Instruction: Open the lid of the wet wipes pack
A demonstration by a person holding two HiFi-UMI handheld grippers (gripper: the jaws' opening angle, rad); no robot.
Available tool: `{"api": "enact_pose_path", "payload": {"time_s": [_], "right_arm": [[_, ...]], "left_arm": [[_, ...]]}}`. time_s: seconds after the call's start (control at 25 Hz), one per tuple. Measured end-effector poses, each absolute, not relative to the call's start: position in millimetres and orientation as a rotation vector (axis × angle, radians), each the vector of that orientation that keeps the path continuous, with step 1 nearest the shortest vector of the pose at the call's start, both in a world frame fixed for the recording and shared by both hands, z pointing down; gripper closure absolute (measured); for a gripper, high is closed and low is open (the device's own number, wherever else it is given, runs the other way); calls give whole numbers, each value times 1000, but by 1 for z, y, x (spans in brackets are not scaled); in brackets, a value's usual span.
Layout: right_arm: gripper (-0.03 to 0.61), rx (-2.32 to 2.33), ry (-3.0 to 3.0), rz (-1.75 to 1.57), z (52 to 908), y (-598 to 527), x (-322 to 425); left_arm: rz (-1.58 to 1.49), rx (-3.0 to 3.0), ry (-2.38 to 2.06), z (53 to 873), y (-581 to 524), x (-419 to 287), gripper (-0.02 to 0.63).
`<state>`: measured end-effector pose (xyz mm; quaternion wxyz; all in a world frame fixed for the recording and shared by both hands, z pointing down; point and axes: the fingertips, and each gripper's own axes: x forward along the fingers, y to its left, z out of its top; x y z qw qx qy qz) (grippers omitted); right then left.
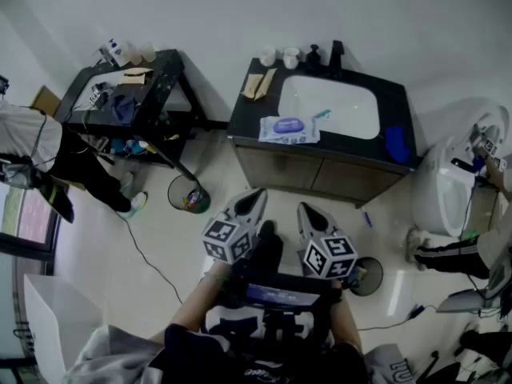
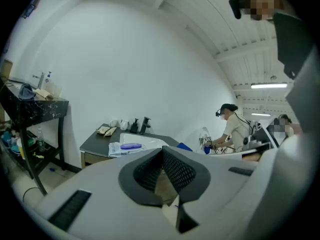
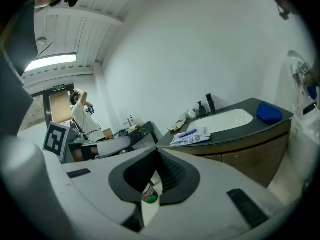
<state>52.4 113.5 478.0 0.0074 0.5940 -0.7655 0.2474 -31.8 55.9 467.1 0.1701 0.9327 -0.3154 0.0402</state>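
The wet wipes pack (image 1: 288,128) lies flat on the dark counter (image 1: 248,118), left of the white sink basin (image 1: 330,106); its purple lid is down. Both grippers hang well short of the counter, over the floor. My left gripper (image 1: 256,197) is shut with nothing in it, and so is my right gripper (image 1: 307,210) beside it. In the left gripper view the pack (image 2: 127,147) shows far beyond the shut left gripper (image 2: 162,153). The right gripper view shows the pack (image 3: 191,136) on the counter's near edge, far past the shut right gripper (image 3: 156,155).
Cups (image 1: 278,56), a soap bottle and a black faucet (image 1: 336,54) stand behind the basin; a blue cloth (image 1: 396,144) lies at its right. A cluttered black table (image 1: 160,78) is left, a toilet (image 1: 440,194) right. Bins (image 1: 188,194) (image 1: 368,277) stand on the floor. People work at both sides.
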Motion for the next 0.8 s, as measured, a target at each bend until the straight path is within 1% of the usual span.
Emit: {"api": "enact_pose_path", "payload": {"time_s": [0.52,0.8], "right_arm": [[570,1885,-2435,869,487,-51,58],[569,1904,-2310,898,495,-92,72]], "left_arm": [[236,2611,-801,509,-126,-10,604],[293,2564,-729,540,-175,6,604]]}}
